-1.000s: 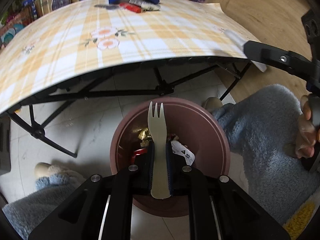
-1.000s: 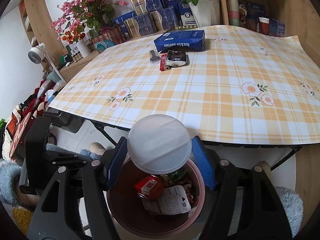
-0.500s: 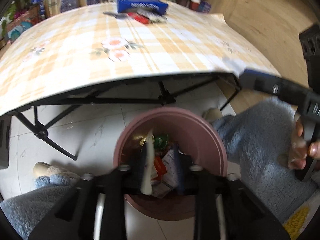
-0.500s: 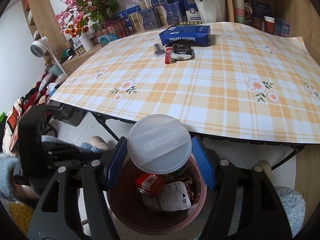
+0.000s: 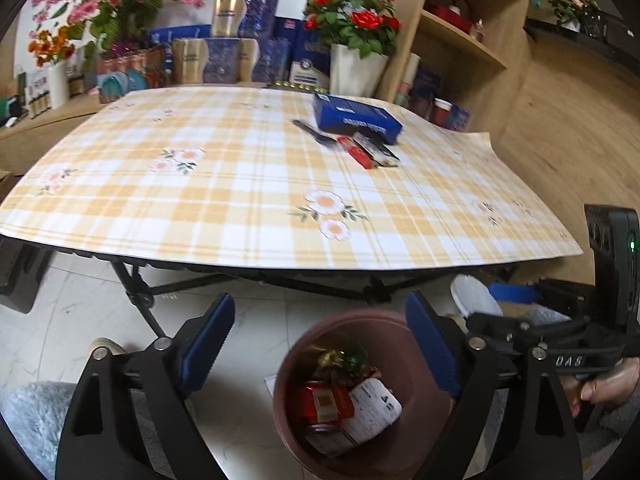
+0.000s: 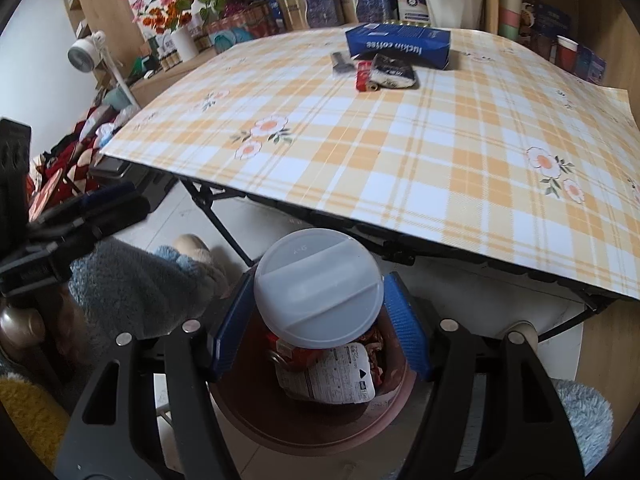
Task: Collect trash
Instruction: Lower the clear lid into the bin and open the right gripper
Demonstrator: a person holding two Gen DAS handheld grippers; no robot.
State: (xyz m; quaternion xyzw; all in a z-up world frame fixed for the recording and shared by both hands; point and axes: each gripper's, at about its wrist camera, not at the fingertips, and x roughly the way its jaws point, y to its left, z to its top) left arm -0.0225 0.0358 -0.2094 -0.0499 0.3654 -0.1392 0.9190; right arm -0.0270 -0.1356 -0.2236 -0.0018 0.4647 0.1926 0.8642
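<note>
Right gripper (image 6: 318,328) clamps a round white plastic lid (image 6: 318,288) between its blue pads, held directly above the brown trash bin (image 6: 256,420) on the floor at the near table edge. To finish this step well, I would judge it best to bring the lid lower, centred over the bin mouth, then spread the jaws fully so the lid drops flat rather than catching the rim.

Left gripper (image 5: 320,344) has just been opening; its jaws stand wide with nothing between them, up and to the left of the bin.

Inside the bin lie a red can (image 5: 324,402), a white printed wrapper (image 5: 370,410) and a crumpled gold-and-green foil (image 5: 340,358).

On the plaid tablecloth (image 5: 240,200), well apart from the bin, a red packet (image 5: 356,152) and a dark wrapper (image 6: 394,72) remain beside a blue coffee box (image 6: 398,46).
</note>
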